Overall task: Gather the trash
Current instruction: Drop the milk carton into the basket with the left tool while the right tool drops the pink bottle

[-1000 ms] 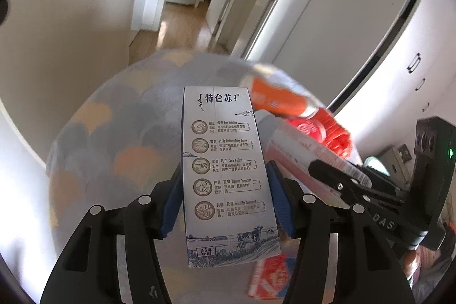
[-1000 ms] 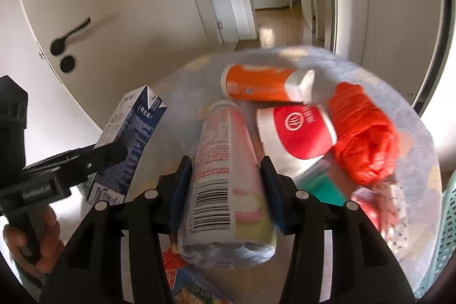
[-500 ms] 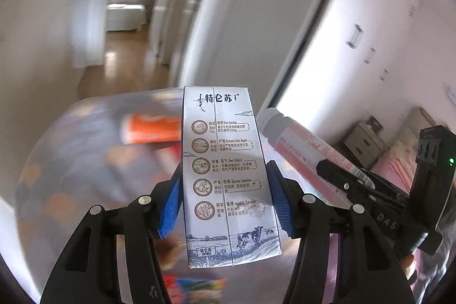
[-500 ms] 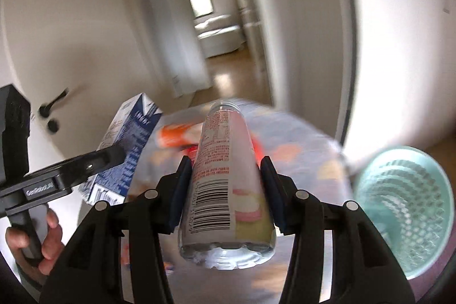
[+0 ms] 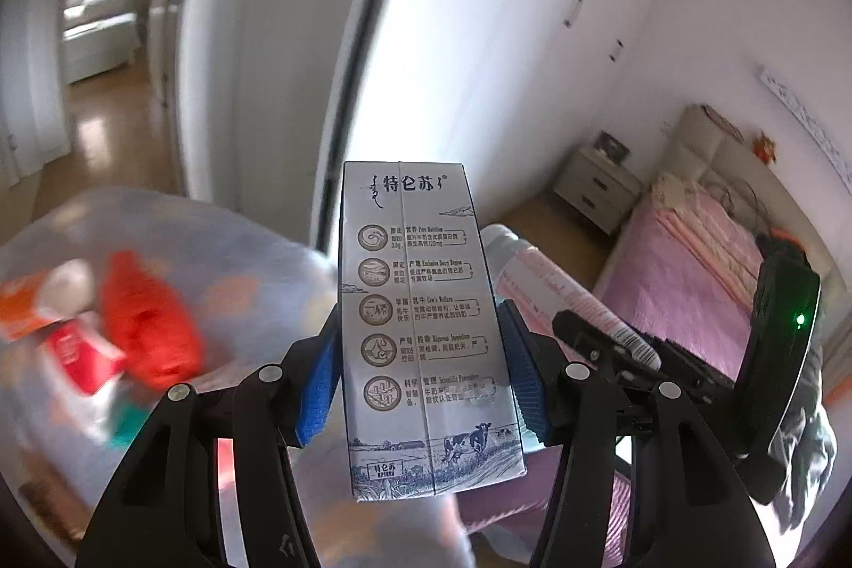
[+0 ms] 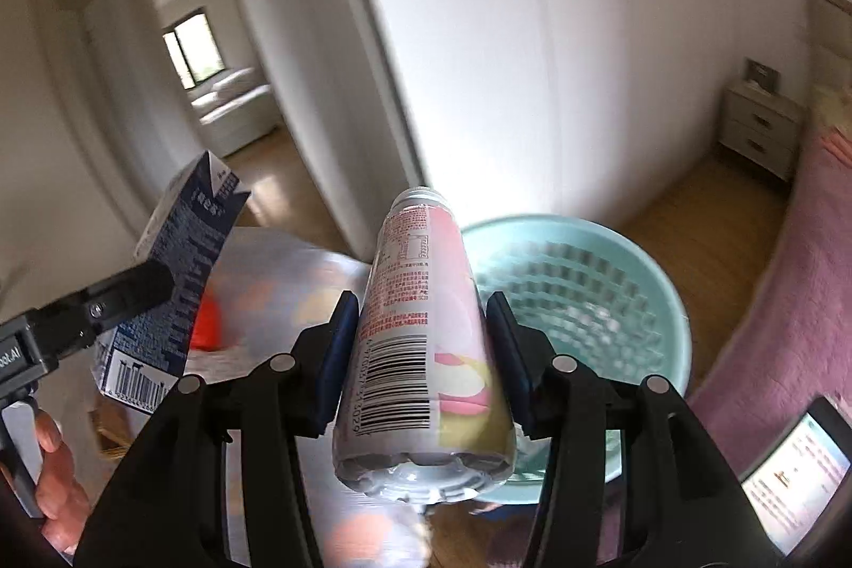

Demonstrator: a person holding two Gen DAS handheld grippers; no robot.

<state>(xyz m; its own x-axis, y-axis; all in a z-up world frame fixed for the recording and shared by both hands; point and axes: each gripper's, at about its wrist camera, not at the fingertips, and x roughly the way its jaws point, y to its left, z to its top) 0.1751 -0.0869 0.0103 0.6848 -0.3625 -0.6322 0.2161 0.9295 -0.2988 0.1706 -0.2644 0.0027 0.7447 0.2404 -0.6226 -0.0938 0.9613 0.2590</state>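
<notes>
Both claws swung from the table toward the basket [image 6: 660,280]. Left claw [image 5: 420,371] squeezes the milk carton [image 5: 420,328], right claw [image 6: 420,355] squeezes the bottle [image 6: 420,334]; either could miss the rim.

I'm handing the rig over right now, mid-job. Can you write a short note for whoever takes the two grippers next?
Left gripper: jaws shut on the upright grey-white milk carton with blue print, held in the air.
Right gripper: jaws shut on the pink-labelled plastic drink bottle, neck pointing away, near the round pale-green plastic mesh basket.
Done: both items are lifted off the cloth-covered round table; neither is in the basket yet.
Left: release the bottle and carton into the basket, then go back for the crumpled red plastic bag, the red-and-white paper cup and the orange tube on the table.
</notes>
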